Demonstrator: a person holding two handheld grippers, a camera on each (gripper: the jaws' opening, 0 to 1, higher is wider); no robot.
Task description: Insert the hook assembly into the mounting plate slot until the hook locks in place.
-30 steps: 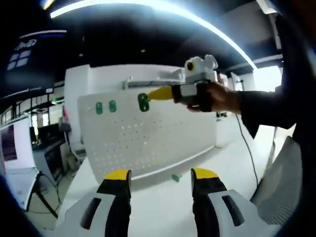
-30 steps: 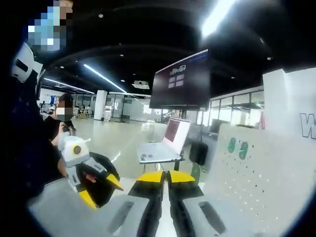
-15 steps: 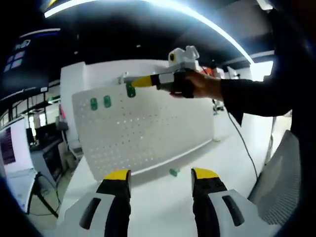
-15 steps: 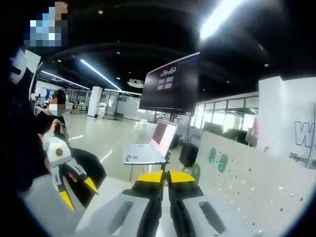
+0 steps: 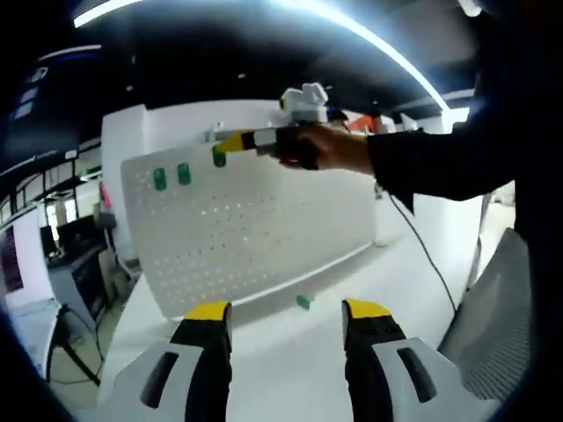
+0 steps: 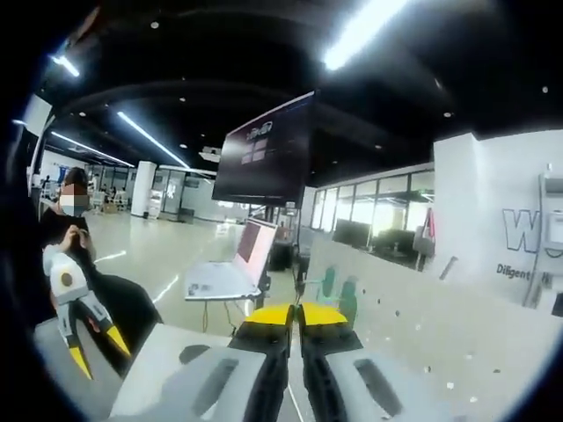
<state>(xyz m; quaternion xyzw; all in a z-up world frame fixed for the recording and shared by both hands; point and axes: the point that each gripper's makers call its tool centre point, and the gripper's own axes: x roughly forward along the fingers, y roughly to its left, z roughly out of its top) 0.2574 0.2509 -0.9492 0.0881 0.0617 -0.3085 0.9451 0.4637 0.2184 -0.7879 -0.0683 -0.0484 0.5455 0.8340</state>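
Four green hooks: two (image 5: pixel 159 178) (image 5: pixel 184 173) on the pegboard (image 5: pixel 264 237) upper left, one (image 5: pixel 218 156) at its top edge. Fourth (image 5: pixel 304 301) lying lower centre.

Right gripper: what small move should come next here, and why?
Probably ease the right gripper straight into the pegboard so the green hook seats. Its jaws are shut on the hook at the board's top row, beside two mounted hooks, and locking is not evident.
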